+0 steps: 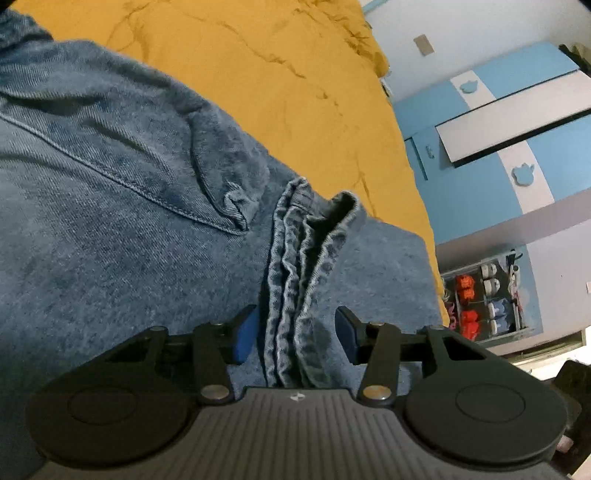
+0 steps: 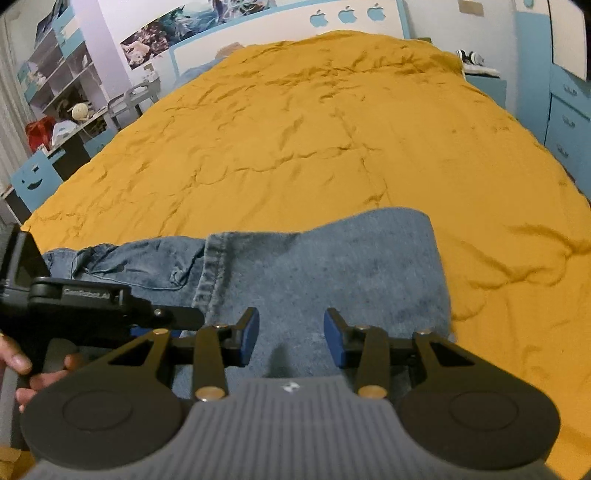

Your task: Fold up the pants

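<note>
On the near edge of the bed [image 2: 332, 147], a pair of blue denim pants [image 2: 325, 273] is laid across the yellow quilt [image 1: 258, 74], its long axis running from side to side in the right wrist view; the square-cut end is seen at the right and the crumpled, seamed part at the left. The room behind is fitted with a white and blue headboard [image 2: 288, 22], shelves [image 2: 55, 74] at the left and blue drawers [image 2: 569, 122] at the right; a blue and white wardrobe [image 1: 498, 129] is shown in the left wrist view. The left gripper [image 1: 295, 334] is held with its jaws spread on either side of a bunched ridge of hems, and no contact between pads and cloth can be made out. The right gripper [image 2: 291, 338] is held over the flat denim with its jaws likewise spread and nothing pinched. The left gripper is also seen at the left of the right wrist view, gripped by a hand [image 2: 22, 369]
</note>
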Demonstrator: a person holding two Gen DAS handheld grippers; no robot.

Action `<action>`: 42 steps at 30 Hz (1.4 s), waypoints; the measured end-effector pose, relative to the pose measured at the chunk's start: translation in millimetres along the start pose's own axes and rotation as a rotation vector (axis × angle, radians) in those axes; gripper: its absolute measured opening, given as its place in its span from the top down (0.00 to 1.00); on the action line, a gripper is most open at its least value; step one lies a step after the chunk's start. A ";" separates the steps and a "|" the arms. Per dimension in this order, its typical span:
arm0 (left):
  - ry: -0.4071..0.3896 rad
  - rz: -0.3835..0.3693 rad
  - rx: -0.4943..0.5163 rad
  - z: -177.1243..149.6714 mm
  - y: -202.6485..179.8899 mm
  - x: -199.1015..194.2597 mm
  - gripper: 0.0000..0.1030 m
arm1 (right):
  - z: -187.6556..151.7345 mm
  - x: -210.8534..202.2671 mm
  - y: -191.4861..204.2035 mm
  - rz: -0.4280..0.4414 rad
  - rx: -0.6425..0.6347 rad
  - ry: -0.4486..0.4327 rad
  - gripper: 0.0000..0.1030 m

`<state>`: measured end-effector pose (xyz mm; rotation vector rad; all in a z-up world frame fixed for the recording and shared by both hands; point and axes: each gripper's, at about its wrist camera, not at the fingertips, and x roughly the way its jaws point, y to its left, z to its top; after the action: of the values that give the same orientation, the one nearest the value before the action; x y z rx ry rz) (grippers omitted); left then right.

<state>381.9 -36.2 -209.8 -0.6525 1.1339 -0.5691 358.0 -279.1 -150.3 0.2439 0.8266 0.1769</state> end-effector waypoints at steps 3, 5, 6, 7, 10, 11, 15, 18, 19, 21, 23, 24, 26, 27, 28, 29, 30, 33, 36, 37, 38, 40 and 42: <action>0.001 0.003 0.001 2.4 -1.0 4.6 0.48 | -4.8 0.2 -6.3 0.016 0.028 -0.010 0.66; -0.001 0.020 0.018 0.9 -8.2 7.7 0.56 | -6.7 2.3 -5.6 0.019 0.035 -0.013 0.66; -0.008 0.040 0.042 -1.3 -14.4 7.6 0.66 | -7.3 2.7 -6.2 0.017 0.037 -0.014 0.66; -0.017 0.065 0.068 -3.5 -20.7 7.1 0.85 | -8.2 2.3 -6.0 0.016 0.040 -0.018 0.66; -0.071 0.092 0.132 -11.1 -38.0 -2.4 0.91 | -8.2 -4.6 -3.5 0.014 0.040 -0.034 0.66; -0.087 0.093 0.144 -12.2 -42.9 -8.1 0.91 | -8.6 -9.5 -2.8 0.006 0.032 -0.042 0.66; -0.143 0.071 0.191 -11.0 -71.0 -41.3 0.91 | -8.4 -38.1 -3.3 -0.031 0.011 -0.085 0.66; -0.175 0.067 0.267 -8.3 -103.2 -70.4 0.91 | -6.4 -63.1 -9.4 -0.054 0.016 -0.121 0.66; -0.182 0.069 0.290 -6.2 -112.6 -81.4 0.91 | -5.2 -72.0 -11.0 -0.065 0.015 -0.133 0.66; -0.195 0.076 0.333 0.0 -132.8 -105.4 0.91 | -3.3 -87.9 -13.5 -0.084 0.010 -0.155 0.66; -0.218 0.086 0.359 7.3 -150.5 -135.2 0.91 | -1.5 -100.7 -14.6 -0.097 0.008 -0.169 0.66; -0.230 0.090 0.370 9.2 -157.1 -147.3 0.91 | -0.5 -105.2 -14.2 -0.101 0.002 -0.173 0.67; -0.265 0.116 0.396 15.9 -172.2 -175.5 0.92 | 0.9 -111.3 -11.8 -0.099 -0.007 -0.177 0.70; -0.283 0.134 0.417 18.1 -178.6 -186.9 0.92 | 1.5 -113.9 -9.7 -0.092 -0.010 -0.177 0.72; -0.295 0.157 0.433 20.3 -182.6 -199.7 0.92 | 2.2 -115.7 -6.1 -0.078 -0.014 -0.178 0.72; -0.300 0.185 0.440 24.7 -185.2 -214.5 0.92 | 2.7 -116.8 -2.0 -0.068 -0.021 -0.180 0.72; -0.303 0.204 0.445 27.2 -186.7 -223.2 0.92 | 2.9 -118.3 3.7 -0.060 -0.034 -0.181 0.72; -0.346 0.300 0.487 34.2 -187.2 -254.2 0.92 | 1.8 -117.8 19.8 -0.028 -0.058 -0.181 0.72; -0.374 0.343 0.478 43.0 -180.6 -284.7 0.92 | 0.3 -114.5 37.5 0.008 -0.082 -0.172 0.72; -0.390 0.367 0.473 45.7 -177.8 -293.9 0.92 | -0.2 -112.7 43.4 0.018 -0.092 -0.166 0.73; -0.403 0.389 0.471 47.7 -174.1 -302.8 0.92 | -0.2 -111.0 48.6 0.026 -0.103 -0.160 0.73; -0.423 0.430 0.450 55.1 -164.3 -320.6 0.92 | 0.7 -107.3 59.3 0.036 -0.125 -0.151 0.73; -0.425 0.471 0.441 63.5 -150.7 -334.9 0.92 | 2.1 -103.1 68.4 0.042 -0.143 -0.145 0.73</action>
<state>321.1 108.6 128.2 -0.1008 0.6909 -0.2407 286.8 -239.6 -57.1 0.1374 0.6623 0.2541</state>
